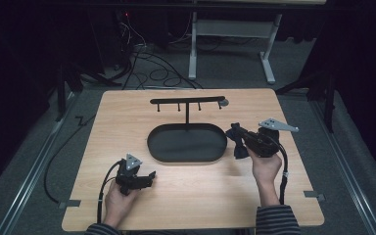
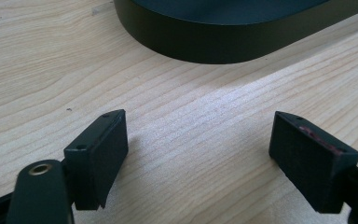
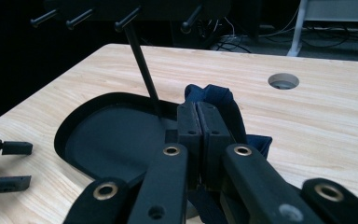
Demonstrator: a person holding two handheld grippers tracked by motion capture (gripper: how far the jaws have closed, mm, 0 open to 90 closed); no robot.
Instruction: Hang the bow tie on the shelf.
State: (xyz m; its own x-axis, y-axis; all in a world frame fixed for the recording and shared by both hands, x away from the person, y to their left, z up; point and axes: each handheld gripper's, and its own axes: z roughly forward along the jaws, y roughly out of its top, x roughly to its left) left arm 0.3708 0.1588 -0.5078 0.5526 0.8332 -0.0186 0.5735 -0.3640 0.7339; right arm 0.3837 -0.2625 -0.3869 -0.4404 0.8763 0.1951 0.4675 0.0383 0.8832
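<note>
Both hand-held grippers, left gripper point(image 1: 149, 176) and right gripper point(image 1: 236, 139), are matte black, each topped by a grey three-cornered plate with small holes and trailing a black cable. Jaw pads are blocky, fastened with small dark screws; linkage arms carry brass-coloured pivot bushings. Sleeves point(image 1: 273, 218) at both wrists are dark with thin light stripes.

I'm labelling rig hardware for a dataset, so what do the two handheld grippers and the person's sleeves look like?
Both the left gripper and the right gripper are black, with blocky jaw pads on arms set with brass-ringed pivots. Each carries a grey three-cornered plate with small holes, and trails a black cable. The sleeves are dark with thin light stripes.
</note>
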